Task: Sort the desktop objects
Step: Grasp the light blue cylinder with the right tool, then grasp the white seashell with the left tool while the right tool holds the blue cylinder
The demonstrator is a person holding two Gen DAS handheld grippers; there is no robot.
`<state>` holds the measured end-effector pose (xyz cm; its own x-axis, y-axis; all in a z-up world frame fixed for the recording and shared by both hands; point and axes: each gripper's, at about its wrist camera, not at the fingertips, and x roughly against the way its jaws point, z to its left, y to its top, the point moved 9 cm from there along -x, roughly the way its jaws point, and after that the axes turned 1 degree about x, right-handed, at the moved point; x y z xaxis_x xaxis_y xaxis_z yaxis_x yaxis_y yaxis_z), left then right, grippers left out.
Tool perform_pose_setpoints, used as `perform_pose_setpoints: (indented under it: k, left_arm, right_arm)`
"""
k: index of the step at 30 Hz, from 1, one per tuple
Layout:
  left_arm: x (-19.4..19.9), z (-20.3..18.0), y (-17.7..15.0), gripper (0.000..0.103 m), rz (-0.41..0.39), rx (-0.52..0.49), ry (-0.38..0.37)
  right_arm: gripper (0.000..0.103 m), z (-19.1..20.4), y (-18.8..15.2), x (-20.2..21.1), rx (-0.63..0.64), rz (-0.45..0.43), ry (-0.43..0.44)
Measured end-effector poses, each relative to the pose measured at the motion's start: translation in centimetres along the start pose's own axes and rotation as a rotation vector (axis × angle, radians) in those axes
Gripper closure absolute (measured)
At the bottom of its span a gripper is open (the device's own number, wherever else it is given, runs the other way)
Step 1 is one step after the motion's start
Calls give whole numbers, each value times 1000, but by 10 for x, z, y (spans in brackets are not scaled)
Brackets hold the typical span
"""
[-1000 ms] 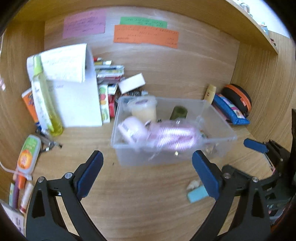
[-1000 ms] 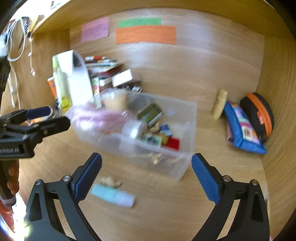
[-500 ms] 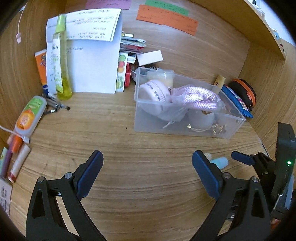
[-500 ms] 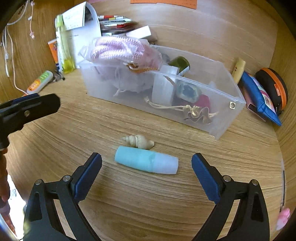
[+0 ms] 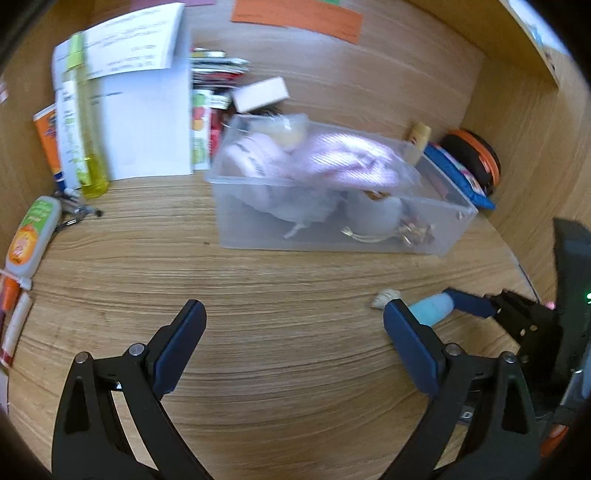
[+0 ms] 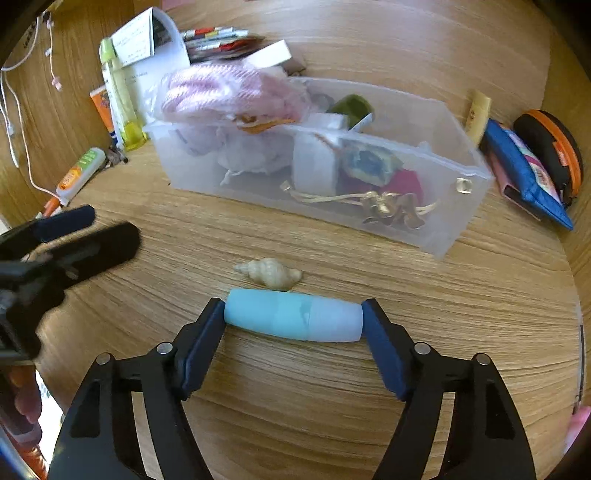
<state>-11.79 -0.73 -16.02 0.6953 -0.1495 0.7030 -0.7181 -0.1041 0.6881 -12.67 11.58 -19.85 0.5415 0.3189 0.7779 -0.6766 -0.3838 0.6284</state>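
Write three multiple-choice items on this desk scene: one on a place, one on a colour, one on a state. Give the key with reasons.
1. Where does the seashell lie?
A. in the clear bin
B. on the desk, just beyond the blue tube
C. on the papers

2. What colour is the tube?
A. light blue
B. red
C. black

3. How is the right claw?
A. far from the tube
B. holding the seashell
C. its fingers at the tube's two ends

Key: B, it sits on bare wood outside the clear bin; A, pale blue throughout; C, a pad meets each end.

home study desk | wooden desk (image 5: 295, 369) | sticky notes (image 5: 295, 16) | papers (image 5: 147, 122)
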Motion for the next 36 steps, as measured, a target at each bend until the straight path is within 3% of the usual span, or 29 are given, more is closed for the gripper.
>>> perform_pose_setpoints:
  k: [7,9,18,26,36]
  left_arm:
    - [-32,-30,-4,7,77,-36,-20]
    - [-37,-38,-4,23,84,-61,-9]
    - [-47,-65,-7,46,120,-116,8]
    - [-44,-68,-4,69,99,-142,67]
    - [-33,-72,-4,75,83,-151,57]
  right_arm:
    - [32,-47,-2,19,-54,-45,-61]
    - [32,-61,-2,25,-75,-63,-82]
    - [32,-112,-3,41,-140,-97,-96]
    - [32,-113,-2,42,-139,-114,-52]
    - [32,-101,5,43,-130,-126,-12]
